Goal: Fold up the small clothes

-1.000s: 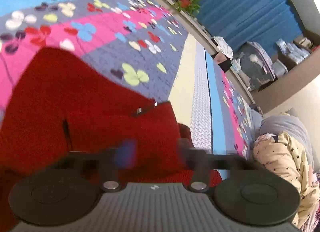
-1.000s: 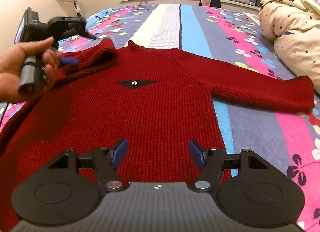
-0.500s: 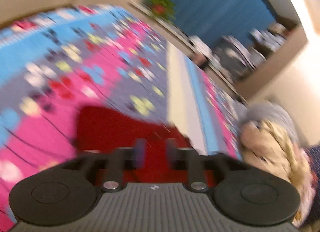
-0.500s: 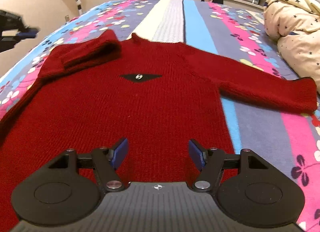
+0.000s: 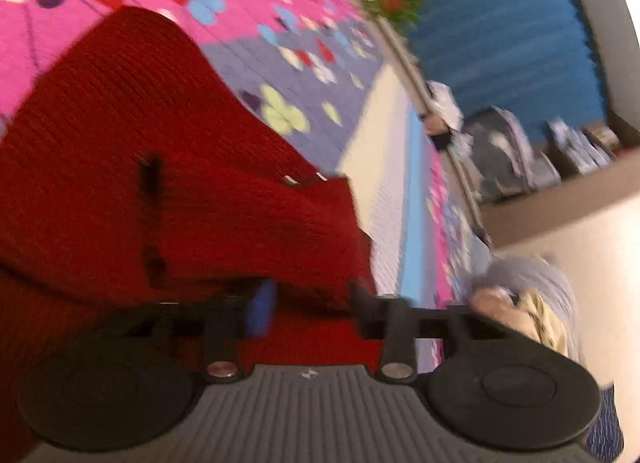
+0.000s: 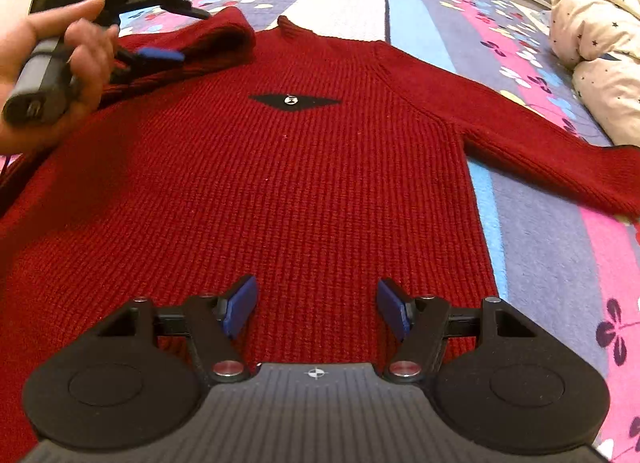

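The left tongs (image 5: 308, 303) have come back to the red sweater (image 6: 320, 183) after swinging clear of it half a second ago, and the right tongs (image 6: 316, 311) have sunk a little nearer the knit; the sweater lies flat, front up, on the flowered bed (image 6: 540, 243), its black diamond patch (image 6: 294, 100) at the chest; left of the patch and a little beyond it, the folded sleeve (image 6: 216, 39) lies doubled over the shoulder, and the left tongs, held in a hand (image 6: 60, 51), are closed on its knit, though that view is blurred; the other sleeve (image 6: 540, 151) stretches out right of the patch; the right tongs stand wide and empty over the hem, straight below the patch.
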